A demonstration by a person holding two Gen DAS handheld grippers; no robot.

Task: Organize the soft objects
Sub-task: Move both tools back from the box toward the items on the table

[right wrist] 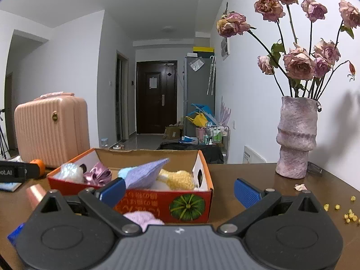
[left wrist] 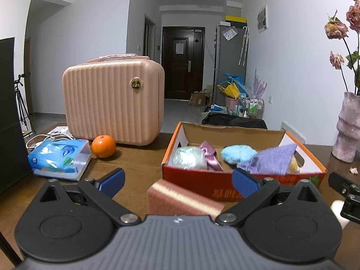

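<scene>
An orange cardboard box (left wrist: 225, 187) (right wrist: 162, 204) sits on the brown table and holds soft things: a shiny bath puff (left wrist: 189, 157), a purple ribbon (left wrist: 209, 156), a blue fluffy pad (left wrist: 238, 154), a lilac knitted cloth (left wrist: 272, 160) (right wrist: 144, 174) and a yellow knit piece (right wrist: 180, 178). A pink sponge (left wrist: 180, 199) (right wrist: 36, 194) lies on the table in front of the box, between the fingers of my open left gripper (left wrist: 178, 180). My right gripper (right wrist: 180, 190) is open before the box front. A pale pink fluffy item (right wrist: 144, 219) lies just under its left finger.
A pink ribbed case (left wrist: 112, 101), an orange (left wrist: 104, 146), a blue tissue pack (left wrist: 58, 159) and white cables (left wrist: 45, 138) stand to the left. A purple vase (right wrist: 295, 138) of dried roses stands at the right. Yellow crumbs (right wrist: 348, 214) and a petal (right wrist: 300, 187) lie near it.
</scene>
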